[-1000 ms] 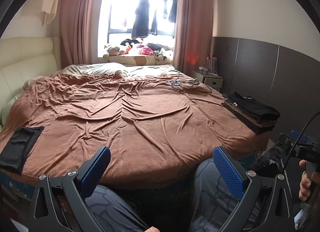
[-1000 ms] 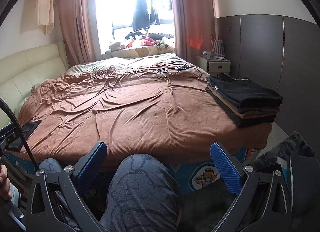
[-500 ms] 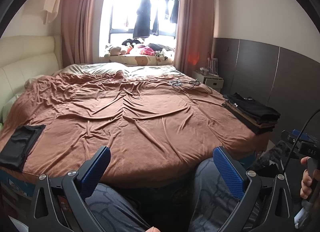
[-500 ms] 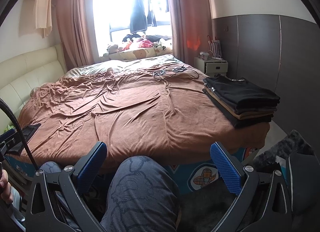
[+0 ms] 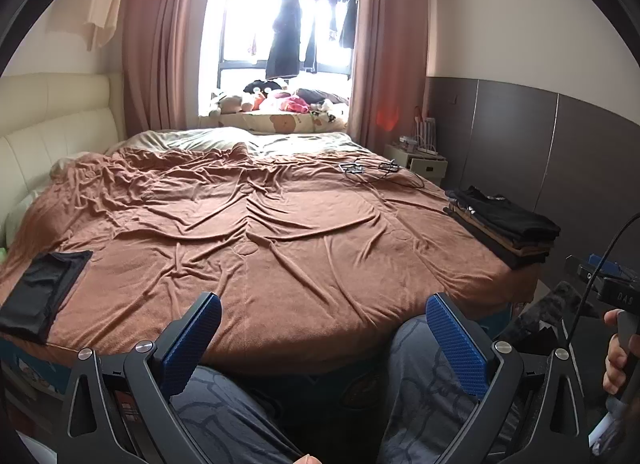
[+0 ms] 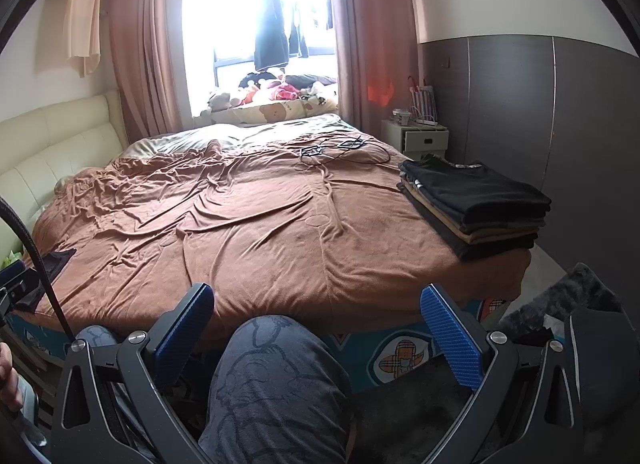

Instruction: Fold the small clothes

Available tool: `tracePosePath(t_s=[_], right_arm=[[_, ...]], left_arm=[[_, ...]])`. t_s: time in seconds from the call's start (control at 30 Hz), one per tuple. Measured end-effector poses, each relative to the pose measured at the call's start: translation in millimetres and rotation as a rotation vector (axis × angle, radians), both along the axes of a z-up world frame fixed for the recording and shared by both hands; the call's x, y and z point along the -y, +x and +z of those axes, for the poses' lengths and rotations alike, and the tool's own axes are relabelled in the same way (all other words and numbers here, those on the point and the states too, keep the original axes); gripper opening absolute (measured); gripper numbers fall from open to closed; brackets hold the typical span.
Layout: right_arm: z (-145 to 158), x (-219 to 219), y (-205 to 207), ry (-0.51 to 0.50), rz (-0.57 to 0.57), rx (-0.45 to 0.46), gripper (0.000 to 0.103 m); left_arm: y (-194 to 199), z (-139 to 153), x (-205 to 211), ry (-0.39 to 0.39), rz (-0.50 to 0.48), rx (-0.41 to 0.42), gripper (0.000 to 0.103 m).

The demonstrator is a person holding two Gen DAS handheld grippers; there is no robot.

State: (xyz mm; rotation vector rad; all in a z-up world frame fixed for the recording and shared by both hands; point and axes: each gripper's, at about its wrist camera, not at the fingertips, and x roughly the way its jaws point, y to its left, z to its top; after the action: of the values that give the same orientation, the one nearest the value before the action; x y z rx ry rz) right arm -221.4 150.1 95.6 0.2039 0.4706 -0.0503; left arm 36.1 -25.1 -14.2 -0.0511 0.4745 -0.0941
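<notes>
My left gripper (image 5: pixel 320 338) hangs with its jaws spread wide and nothing between the blue pads, low over my knees (image 5: pixel 424 380) at the foot of the bed; my right gripper (image 6: pixel 318 330) is just as wide apart and just as empty, above one patterned grey trouser leg (image 6: pixel 276 380). The left view alone shows my right hand (image 5: pixel 618 360) on its handle at the far right edge; the right view alone shows the cartoon-printed bed base (image 6: pixel 400 356) and a dark fuzzy rug (image 6: pixel 576 292) on the floor to the right. Ahead lies a wrinkled brown bedspread (image 5: pixel 260 232). On its near left corner sits one small folded black garment (image 5: pixel 40 296), flat and well apart from either gripper. At the near right edge stands one stack of folded clothes (image 6: pixel 476 203), black on top with tan layers beneath, seen closest from the right. Farther up the spread lies a tangle of black cables (image 5: pixel 376 169). Beyond are a cream padded headboard (image 5: pixel 44 131) on the left, one white nightstand (image 6: pixel 424 137) on the right, two pink curtains (image 5: pixel 160 47) framing one bright window (image 5: pixel 280 31) with dark clothes hanging in it, and soft toys (image 5: pixel 272 97) on the sill.
</notes>
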Motion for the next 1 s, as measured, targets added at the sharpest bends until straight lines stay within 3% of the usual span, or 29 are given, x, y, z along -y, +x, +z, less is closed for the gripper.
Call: tracePosePath(t_s=[1.0], right_arm=[[3.0, 14.4, -7.9, -0.042, -0.001, 0.02, 0.103]], left_arm=[[-5.5, 10.4, 5.9, 0.005, 0.003, 0.021, 0.103]])
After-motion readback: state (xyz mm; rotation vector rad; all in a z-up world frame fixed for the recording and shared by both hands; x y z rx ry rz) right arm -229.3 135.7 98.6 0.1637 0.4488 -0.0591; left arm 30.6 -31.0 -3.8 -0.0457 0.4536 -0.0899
